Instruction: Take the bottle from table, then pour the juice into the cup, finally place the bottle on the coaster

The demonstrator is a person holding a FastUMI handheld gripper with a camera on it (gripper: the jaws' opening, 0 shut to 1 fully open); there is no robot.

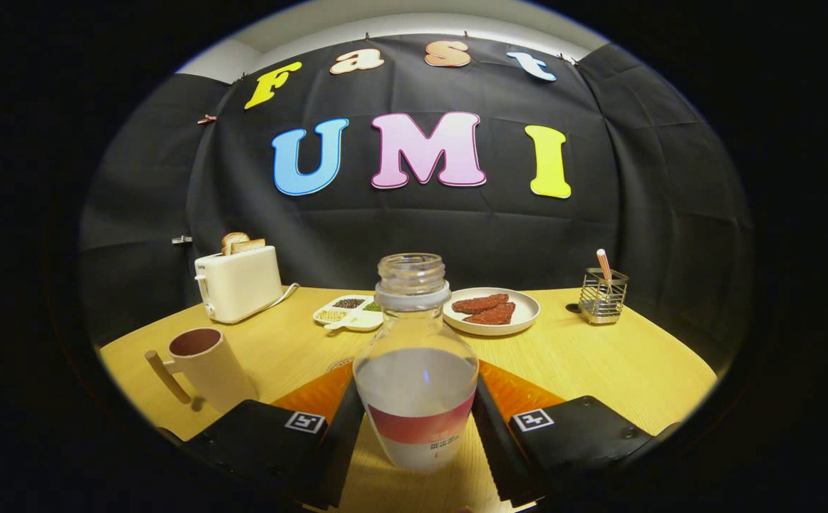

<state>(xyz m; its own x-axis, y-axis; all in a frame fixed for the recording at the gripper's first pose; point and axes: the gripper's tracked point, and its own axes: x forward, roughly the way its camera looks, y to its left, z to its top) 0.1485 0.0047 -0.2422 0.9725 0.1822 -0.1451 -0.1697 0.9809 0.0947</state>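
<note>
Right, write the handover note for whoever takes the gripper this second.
Gripper: fingers on both sides of the bottle, pressing its lower body; it looks gripped.
Bottle: upright, cap off, roughly half full, its base low between the fingers; whether it is clear of the table is hard to tell.
Cup: on the table ahead and to the left of the fingers, handle pointing left.
Coaster: probably the round edge peeking out just behind the bottle.
Done: bottle grasped.
Left: pour into the cup, then set the bottle on the coaster.
</note>
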